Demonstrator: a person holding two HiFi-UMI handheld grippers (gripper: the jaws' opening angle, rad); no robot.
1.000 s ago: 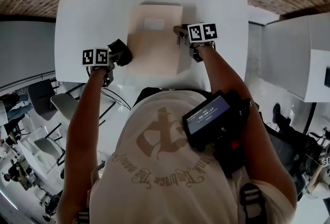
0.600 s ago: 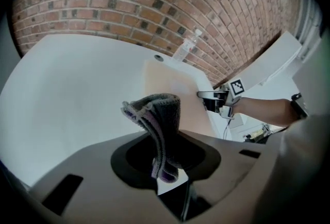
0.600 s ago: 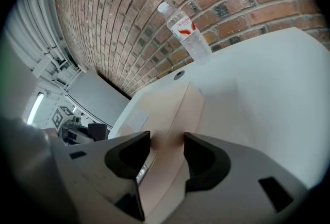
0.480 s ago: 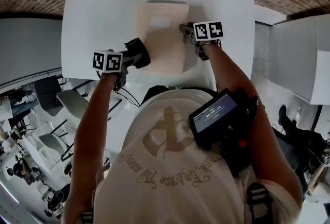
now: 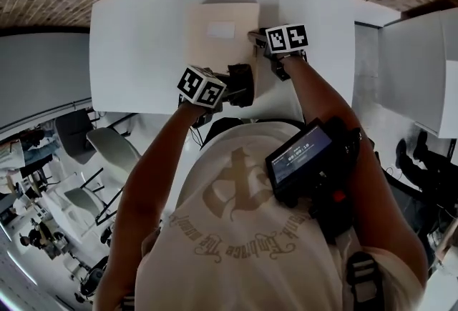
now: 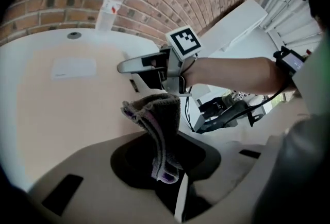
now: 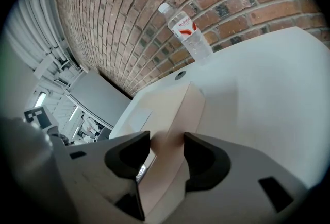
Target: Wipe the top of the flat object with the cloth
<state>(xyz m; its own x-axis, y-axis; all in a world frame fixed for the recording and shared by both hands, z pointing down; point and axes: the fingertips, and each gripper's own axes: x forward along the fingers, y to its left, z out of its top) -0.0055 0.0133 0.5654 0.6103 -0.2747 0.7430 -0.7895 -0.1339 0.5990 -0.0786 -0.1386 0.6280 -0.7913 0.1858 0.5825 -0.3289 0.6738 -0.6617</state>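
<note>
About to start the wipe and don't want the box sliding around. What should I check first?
1. Cloth clamped in the left tongs: ok.
2. Right tongs set on the right edge of the box, bracing it: ok.
3. Cloth touching the box top: cannot tell; it hangs over the near right corner.
4. Box top free of loose things: ok, only a flat label shows on it.
5. Bottle out of the wiping path: ok, it stands off the box at the far edge of the table.
</note>
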